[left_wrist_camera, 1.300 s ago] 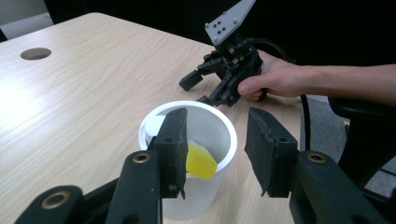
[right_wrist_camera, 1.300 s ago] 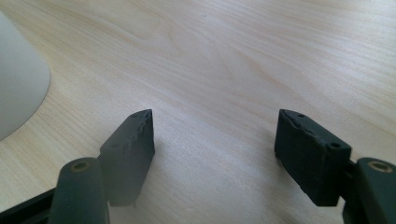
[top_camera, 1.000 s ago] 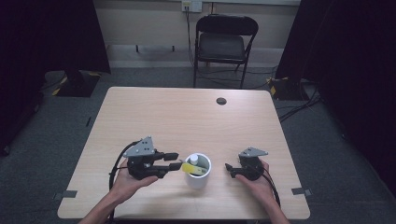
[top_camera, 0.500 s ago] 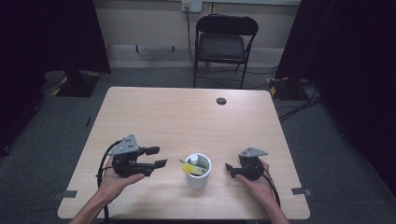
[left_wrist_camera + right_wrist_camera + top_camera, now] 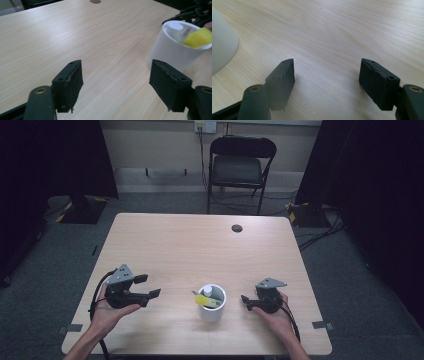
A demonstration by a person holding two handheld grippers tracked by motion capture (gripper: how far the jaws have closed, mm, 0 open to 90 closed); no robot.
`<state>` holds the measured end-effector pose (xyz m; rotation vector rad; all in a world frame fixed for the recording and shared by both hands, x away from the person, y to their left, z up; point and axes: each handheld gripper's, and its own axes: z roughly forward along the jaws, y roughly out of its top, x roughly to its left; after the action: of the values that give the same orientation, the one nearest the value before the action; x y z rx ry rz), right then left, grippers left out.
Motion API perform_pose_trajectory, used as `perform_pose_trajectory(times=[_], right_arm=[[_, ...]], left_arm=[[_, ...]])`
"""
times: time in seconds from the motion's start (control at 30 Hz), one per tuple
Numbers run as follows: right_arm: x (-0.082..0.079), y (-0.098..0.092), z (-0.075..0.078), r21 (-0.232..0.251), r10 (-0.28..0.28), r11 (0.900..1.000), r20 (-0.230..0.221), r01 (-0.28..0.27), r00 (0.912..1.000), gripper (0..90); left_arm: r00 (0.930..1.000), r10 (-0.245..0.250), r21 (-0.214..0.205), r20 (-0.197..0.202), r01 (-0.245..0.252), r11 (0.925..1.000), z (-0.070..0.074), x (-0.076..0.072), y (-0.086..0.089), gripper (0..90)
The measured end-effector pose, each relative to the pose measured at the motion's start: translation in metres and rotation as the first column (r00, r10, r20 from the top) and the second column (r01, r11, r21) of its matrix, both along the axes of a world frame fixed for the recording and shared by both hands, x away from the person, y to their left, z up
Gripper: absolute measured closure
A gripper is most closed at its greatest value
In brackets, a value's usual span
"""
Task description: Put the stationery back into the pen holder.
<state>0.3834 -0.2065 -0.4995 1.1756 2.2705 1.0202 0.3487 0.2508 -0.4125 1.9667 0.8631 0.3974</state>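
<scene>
From the high view, the left tongs sat well left of the white cylindrical cup near the front edge of the pale wood-grain worktop, their jaws having just been opening with nothing between them, while the right tongs waited just beside the cup, likely on standby. In the left gripper view, those matte black pads stood wide over bare laminate, and the smooth cup held a yellow spongy block and a white capped bottle, leaning as if dropped in. In the right gripper view, the right tongs gaped empty too, the cup's wall off to one side.
</scene>
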Motion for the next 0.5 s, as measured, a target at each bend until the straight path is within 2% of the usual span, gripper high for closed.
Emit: perform_pose_trajectory(times=[0.13,0.27,0.33,0.37,0.47,0.5], right_arm=[[0.000,0.000,0.000,0.000,0.000,1.0000,0.000,0.000,1.0000,28.0],[0.000,0.000,0.000,-0.001,-0.001,1.0000,0.000,0.001,1.0000,28.0],[0.000,0.000,0.000,-0.001,0.001,1.0000,0.001,-0.001,1.0000,27.9],[0.000,0.000,0.000,0.000,0.001,1.0000,0.001,-0.001,1.0000,28.0],[0.000,0.000,0.000,0.000,0.000,1.0000,0.000,0.000,1.0000,28.0],[0.000,0.000,0.000,0.000,0.000,1.0000,0.000,0.000,1.0000,28.0]], left_arm=[[0.9988,0.041,0.025,-0.028,-0.041,0.9989,-0.010,0.002,0.012,22.2],[0.9948,0.084,0.029,-0.058,-0.083,0.9962,-0.023,0.006,0.025,19.5],[0.9899,0.118,0.042,-0.079,-0.115,0.9925,-0.030,0.011,0.029,19.0],[0.9869,0.137,0.067,-0.085,-0.132,0.9890,-0.033,0.013,0.031,19.1],[0.9774,0.177,0.080,-0.115,-0.169,0.9824,-0.042,0.016,0.035,19.3],[0.9742,0.191,0.104,-0.120,-0.179,0.9783,-0.045,0.017,0.036,18.8]])
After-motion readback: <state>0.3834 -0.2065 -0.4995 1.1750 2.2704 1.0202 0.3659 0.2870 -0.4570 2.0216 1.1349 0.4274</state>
